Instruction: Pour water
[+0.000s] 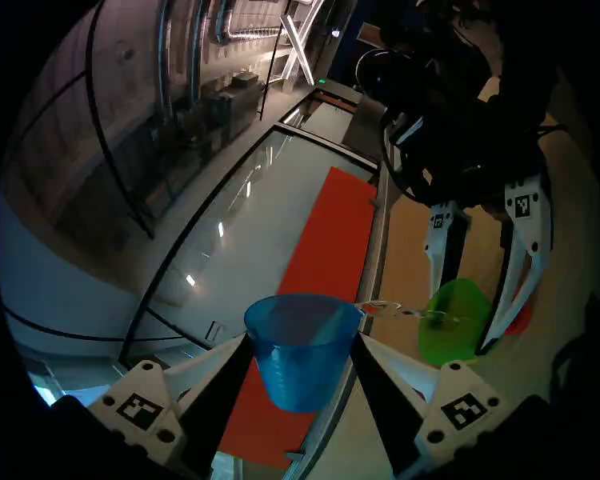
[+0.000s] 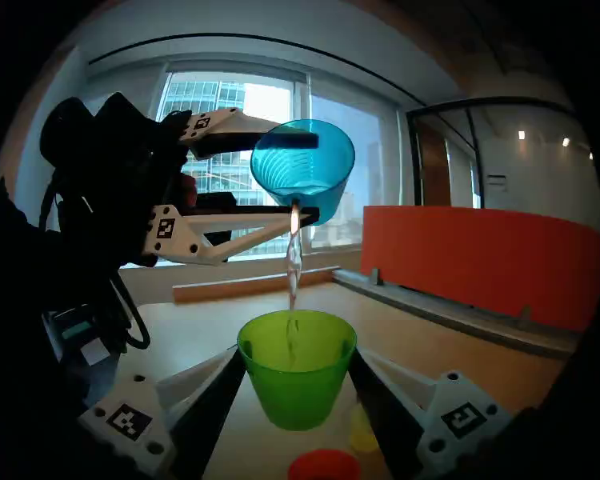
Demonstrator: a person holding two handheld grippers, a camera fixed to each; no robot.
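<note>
My left gripper (image 1: 300, 368) is shut on a blue translucent cup (image 1: 302, 352), which is tipped over sideways. A thin stream of water (image 1: 400, 310) runs from its rim into a green cup (image 1: 454, 318). In the right gripper view the green cup (image 2: 297, 376) stands upright between my right gripper's (image 2: 297, 384) fingers, which are shut on it. The blue cup (image 2: 303, 170) hangs tilted above it, held by the left gripper (image 2: 300, 176), and the water stream (image 2: 294, 268) falls straight into the green cup. The right gripper (image 1: 468, 320) appears in the left gripper view around the green cup.
A light wooden table (image 2: 428, 344) lies under both cups. An orange panel (image 2: 492, 260) stands along its far right side, beside glass walls. Red (image 2: 326, 464) and yellow (image 2: 362, 436) objects lie on the table just below the green cup. Large windows (image 2: 236, 136) are behind.
</note>
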